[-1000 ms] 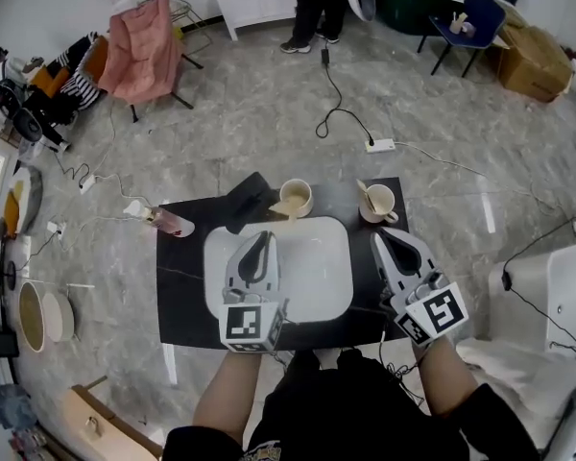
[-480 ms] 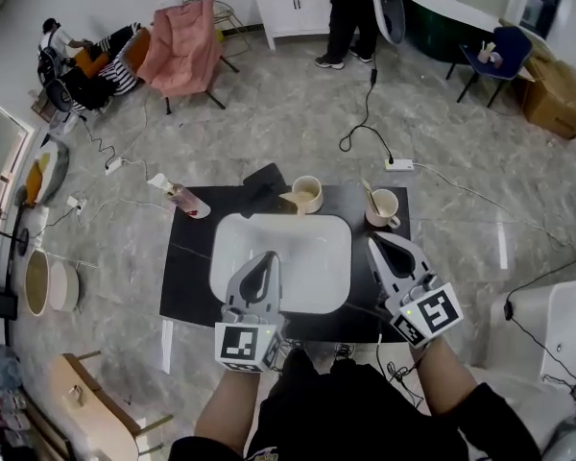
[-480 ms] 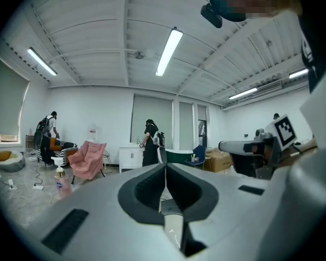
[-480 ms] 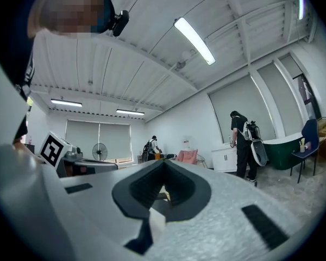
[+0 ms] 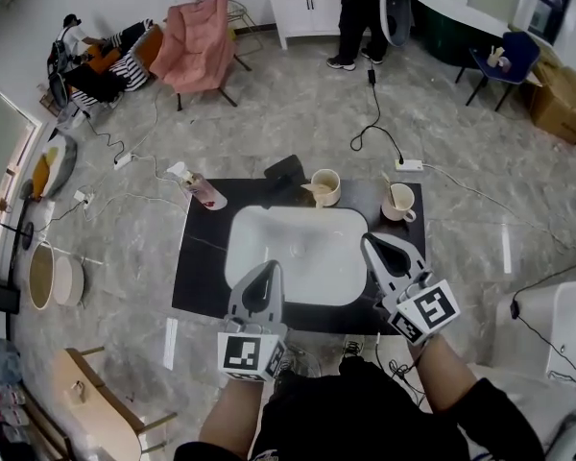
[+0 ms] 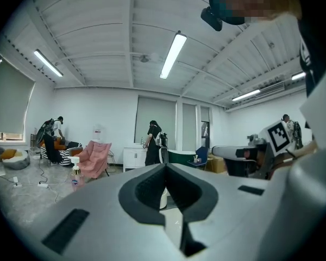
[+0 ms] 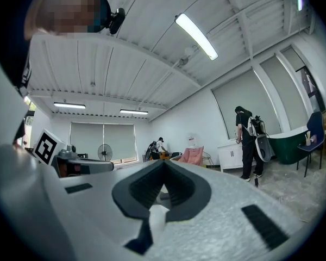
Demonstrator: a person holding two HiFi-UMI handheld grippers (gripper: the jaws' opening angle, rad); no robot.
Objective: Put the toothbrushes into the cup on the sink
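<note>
Cream cup (image 5: 326, 186) is sitting on the black bench (image 5: 197, 267) behind the white sink (image 5: 298, 248). A handled mug (image 5: 400, 205) right of it is holding a toothbrush (image 5: 390, 188). You're holding the left tongs (image 5: 268, 265) and right tongs (image 5: 368, 241) closed and empty at the sink's near rim.

Left gripper (image 5: 268, 267) jaws together, empty; right gripper (image 5: 369, 242) same; both point forward, roughly level.
</note>
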